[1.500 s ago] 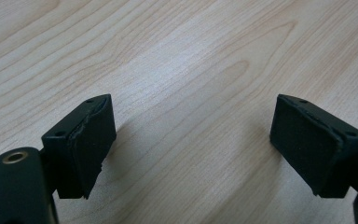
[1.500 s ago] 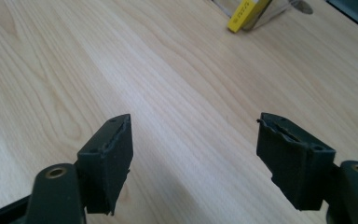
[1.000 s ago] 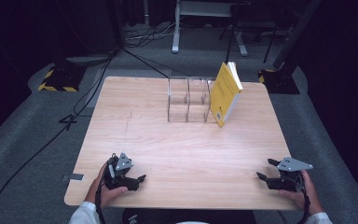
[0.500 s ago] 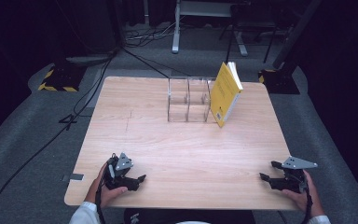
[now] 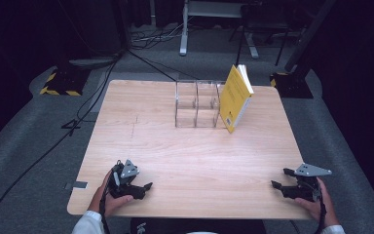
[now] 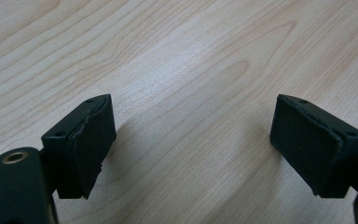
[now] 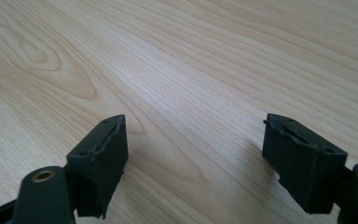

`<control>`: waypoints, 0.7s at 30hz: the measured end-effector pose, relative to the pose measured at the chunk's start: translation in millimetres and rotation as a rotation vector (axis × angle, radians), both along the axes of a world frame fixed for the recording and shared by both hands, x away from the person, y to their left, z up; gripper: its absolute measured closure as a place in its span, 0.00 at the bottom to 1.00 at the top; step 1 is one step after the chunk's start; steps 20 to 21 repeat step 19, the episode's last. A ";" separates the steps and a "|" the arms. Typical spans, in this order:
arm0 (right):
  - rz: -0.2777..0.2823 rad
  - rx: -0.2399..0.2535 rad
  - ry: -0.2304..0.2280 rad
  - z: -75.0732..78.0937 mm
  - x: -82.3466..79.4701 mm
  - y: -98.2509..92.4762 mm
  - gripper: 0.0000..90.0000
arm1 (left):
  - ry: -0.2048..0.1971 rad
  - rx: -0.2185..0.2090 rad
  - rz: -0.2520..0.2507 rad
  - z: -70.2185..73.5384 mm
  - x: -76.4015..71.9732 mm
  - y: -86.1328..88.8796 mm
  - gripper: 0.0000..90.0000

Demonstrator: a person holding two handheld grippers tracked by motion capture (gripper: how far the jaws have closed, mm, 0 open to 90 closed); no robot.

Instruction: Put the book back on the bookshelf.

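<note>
Two grippers are resting at the near edge of a pale wooden table point(image 5: 190, 156), one in each of the person's hands, as I am watching remotely from the high view. I am seeing the left gripper point(image 5: 143, 187) near the table's near left corner, held low over the wood, its jaws pointing toward the right. In the left gripper view, its two black padded jaws are standing wide apart and released, with bare wood grain between them and nothing in their grasp.

I am seeing the right gripper point(image 5: 278, 178) near the near right corner, well apart from the left one, its jaws pointing left toward the table's middle and a grey three-cornered plate sitting on top of it. Its jaws have just been opening a little, and in the right gripper view they are standing wide apart and released, with bare wood between the pads.

Both grippers are sitting well apart from the things at the far side of the table. A clear box point(image 5: 197, 105) with compartments is standing there, and a yellow book point(image 5: 233, 97) is leaning upright against its right end, tilted, with its white page edges facing up and to the right.
</note>
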State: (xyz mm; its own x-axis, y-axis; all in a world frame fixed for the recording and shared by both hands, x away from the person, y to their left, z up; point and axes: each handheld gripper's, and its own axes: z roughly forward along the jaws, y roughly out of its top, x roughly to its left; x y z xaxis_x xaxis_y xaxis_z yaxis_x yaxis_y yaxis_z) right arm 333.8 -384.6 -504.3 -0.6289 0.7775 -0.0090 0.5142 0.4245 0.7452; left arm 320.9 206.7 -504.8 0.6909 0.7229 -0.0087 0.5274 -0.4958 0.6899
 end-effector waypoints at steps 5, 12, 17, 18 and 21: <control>0.000 -0.003 -0.006 0.0 -0.6 0.4 0.26 | 0.000 0.000 0.000 0.0 0.0 0.0 0.16; 0.000 -0.002 -0.003 0.0 -0.3 0.3 0.26 | 0.001 0.000 0.000 0.0 0.1 0.0 0.16; 0.000 0.000 0.000 0.0 0.0 0.0 0.26 | 0.002 0.005 -0.001 0.2 0.6 0.2 0.16; 0.000 0.000 0.000 0.0 0.0 0.0 0.26 | 0.002 0.005 -0.001 0.2 0.6 0.2 0.16; 0.000 -0.001 -0.001 0.0 0.0 0.0 0.26 | 0.001 0.003 0.002 0.0 0.7 0.0 0.16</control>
